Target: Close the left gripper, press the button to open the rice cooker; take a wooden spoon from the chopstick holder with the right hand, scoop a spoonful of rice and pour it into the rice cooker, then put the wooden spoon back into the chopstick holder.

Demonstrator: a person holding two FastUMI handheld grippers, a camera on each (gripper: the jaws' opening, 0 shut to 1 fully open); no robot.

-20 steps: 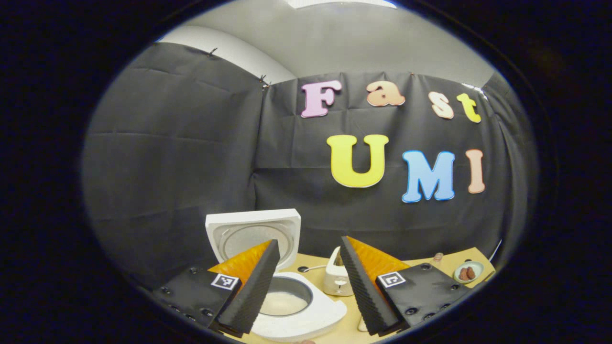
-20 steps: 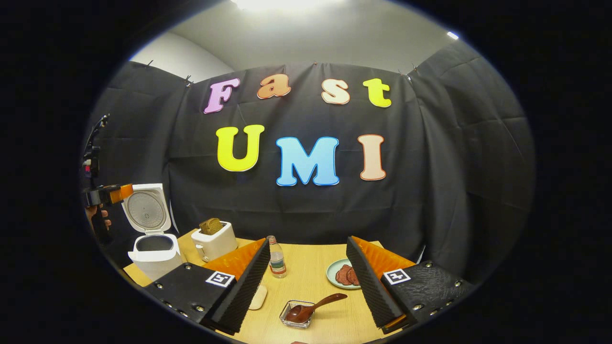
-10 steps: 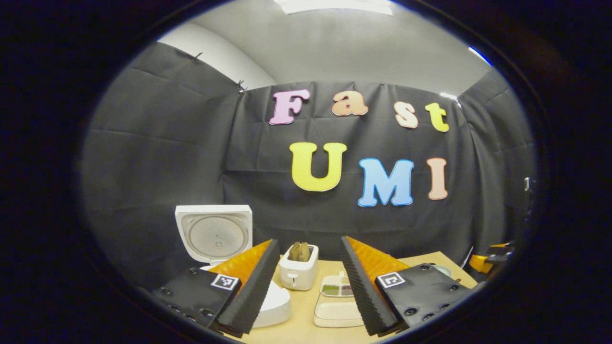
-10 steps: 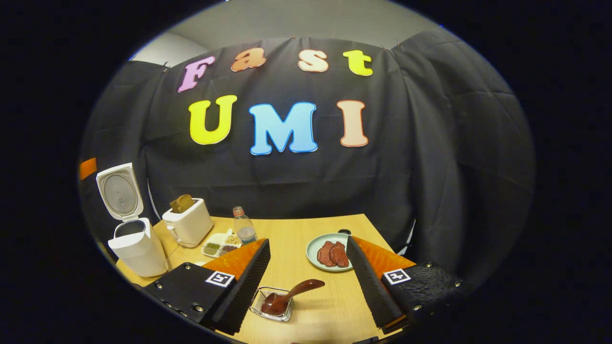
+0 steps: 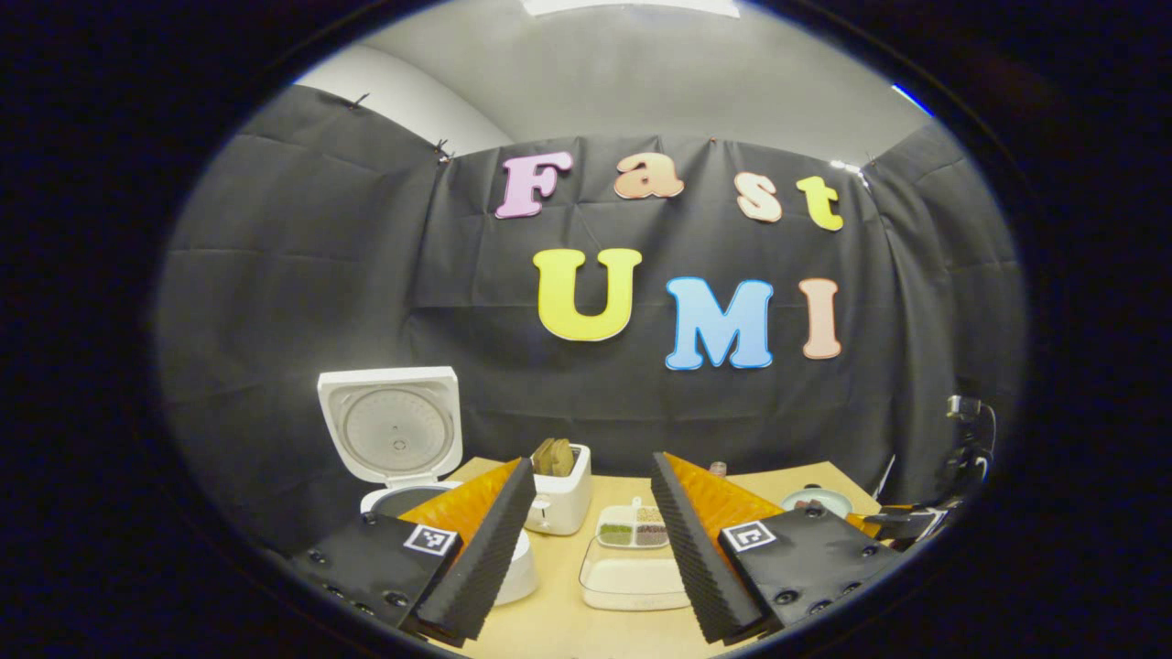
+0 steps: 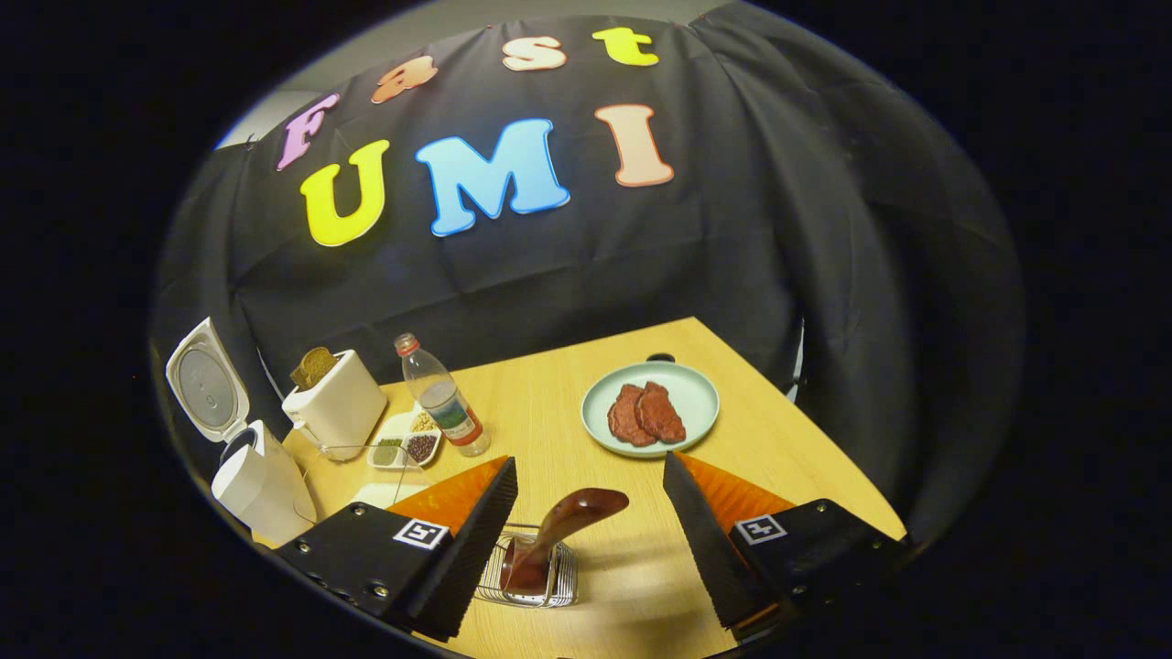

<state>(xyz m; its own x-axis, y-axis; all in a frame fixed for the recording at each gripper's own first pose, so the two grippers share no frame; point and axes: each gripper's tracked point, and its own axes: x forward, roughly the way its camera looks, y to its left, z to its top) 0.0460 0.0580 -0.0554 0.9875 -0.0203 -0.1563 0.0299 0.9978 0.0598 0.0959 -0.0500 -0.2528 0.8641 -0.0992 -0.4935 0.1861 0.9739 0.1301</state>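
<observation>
- Right gripper [image 6: 591, 535]: its jaws stand wide apart with nothing held, poised above the worktop [image 6: 549, 421].
- Between those jaws and a little below them sits the chopstick holder [image 6: 529, 578], a small wire basket on the worktop; the wooden spoon [image 6: 554, 535] stands in it, bowl down, handle leaning up toward the right-hand jaw — touching neither jaw.
- Beyond the right-hand jaw lies a pale green plate [image 6: 682, 403] carrying two dark red slices of meat [image 6: 645, 414].
- Beyond the left-hand jaw, from near to far: a clear bottle [image 6: 442, 395] with a red cap, a divided dish of grains [image 6: 403, 444], a white toaster [image 6: 336, 405] with bread in its slot, and the rice cooker [image 6: 252, 476] with its lid [image 6: 203, 380] up.
- Left gripper [image 5: 593, 549]: jaws wide apart and holding nothing, raised over the worktop.
- Behind its left-hand jaw the rice cooker [image 5: 403, 499] stands open, lid [image 5: 392, 423] upright — the body partly hidden by that jaw.
- Between the left gripper's jaws, farther off, are the toaster [image 5: 560, 499], the divided dish [image 5: 632, 531] and a white lidded box [image 5: 632, 586] nearer the camera.
- Past its right-hand jaw the plate's rim [image 5: 818, 500] shows.
</observation>
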